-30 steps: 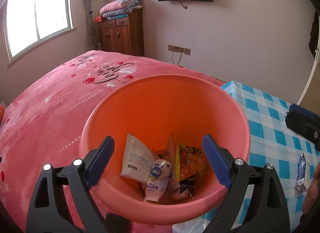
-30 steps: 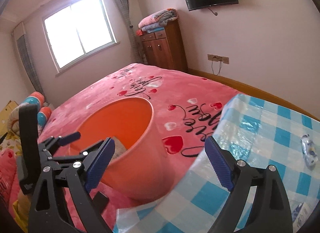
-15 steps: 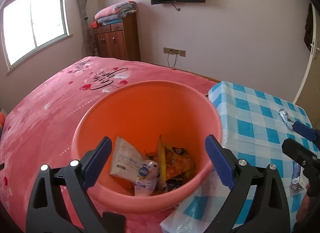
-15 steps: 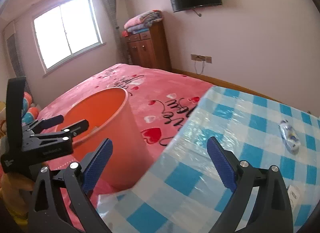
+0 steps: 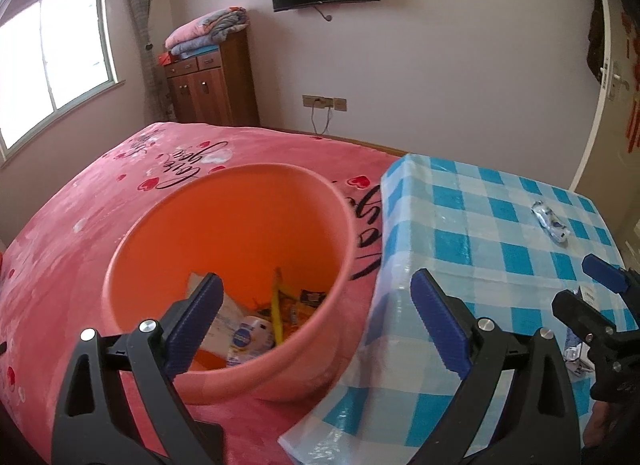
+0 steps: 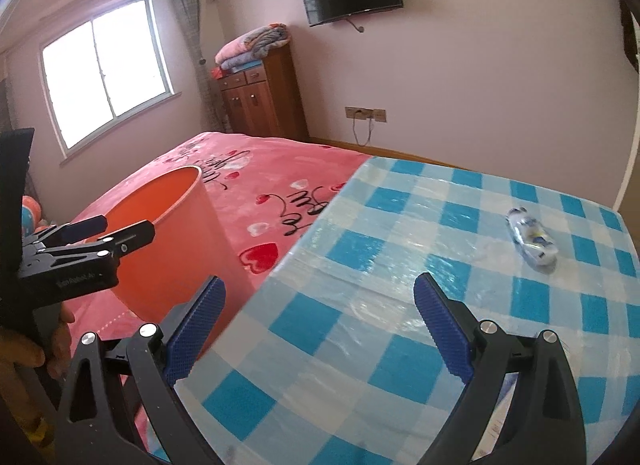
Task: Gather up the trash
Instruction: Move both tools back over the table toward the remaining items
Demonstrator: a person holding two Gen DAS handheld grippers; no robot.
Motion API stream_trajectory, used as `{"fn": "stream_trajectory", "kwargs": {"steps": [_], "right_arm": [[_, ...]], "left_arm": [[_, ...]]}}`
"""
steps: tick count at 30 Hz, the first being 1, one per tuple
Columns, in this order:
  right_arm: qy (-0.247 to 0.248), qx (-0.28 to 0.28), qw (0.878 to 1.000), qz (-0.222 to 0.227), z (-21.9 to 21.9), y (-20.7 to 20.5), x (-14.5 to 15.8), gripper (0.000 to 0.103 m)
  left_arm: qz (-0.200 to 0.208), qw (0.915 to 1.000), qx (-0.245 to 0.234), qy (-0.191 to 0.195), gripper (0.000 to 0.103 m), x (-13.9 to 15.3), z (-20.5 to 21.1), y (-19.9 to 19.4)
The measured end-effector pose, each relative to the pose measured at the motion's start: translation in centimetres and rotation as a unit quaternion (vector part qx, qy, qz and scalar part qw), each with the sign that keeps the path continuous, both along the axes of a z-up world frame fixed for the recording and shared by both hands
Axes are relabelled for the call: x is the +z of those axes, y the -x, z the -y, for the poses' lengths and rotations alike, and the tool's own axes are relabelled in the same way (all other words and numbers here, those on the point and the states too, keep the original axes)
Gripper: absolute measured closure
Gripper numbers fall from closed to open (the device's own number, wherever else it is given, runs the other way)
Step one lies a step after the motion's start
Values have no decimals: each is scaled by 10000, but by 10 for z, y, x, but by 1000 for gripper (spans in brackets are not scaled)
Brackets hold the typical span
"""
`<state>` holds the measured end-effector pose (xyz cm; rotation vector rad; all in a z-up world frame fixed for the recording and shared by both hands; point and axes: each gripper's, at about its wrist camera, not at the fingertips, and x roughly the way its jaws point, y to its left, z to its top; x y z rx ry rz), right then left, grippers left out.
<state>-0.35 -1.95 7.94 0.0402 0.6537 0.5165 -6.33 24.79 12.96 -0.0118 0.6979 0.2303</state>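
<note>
Bright with daylight from the blown-out white-framed window (image 6: 106, 77), glare on the glossy blue-checked plastic tablecloth (image 6: 400, 265), fisheye-bent and dark at corners, slightly motion-blurred.

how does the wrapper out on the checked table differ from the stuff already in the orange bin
The crumpled wrapper lies alone, flat on the blue checked table, uncollected. The trash in the orange bin is piled together: a white packet, a round-lidded container and yellow snack bags leaning on one another. The wrapper is white and blue; the pile is more colourful. Both are packaging waste.
</note>
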Motion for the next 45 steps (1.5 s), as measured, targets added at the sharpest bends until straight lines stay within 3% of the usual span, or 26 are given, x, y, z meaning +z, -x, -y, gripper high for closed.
{"fn": "stream_trajectory", "kwargs": {"steps": [31, 39, 45], "right_arm": [[-181, -920, 9955, -103, 103, 10, -42, 9], [-362, -1160, 9923, -233, 135, 4, -57, 9], [-622, -1593, 9843, -442, 177, -9, -70, 9]], "left_arm": [[-290, 9969, -647, -351, 7, -23, 100, -15], [-391, 9951, -848, -316, 7, -32, 123, -23], [-442, 9909, -1265, -91, 7, -34, 145, -33]]}}
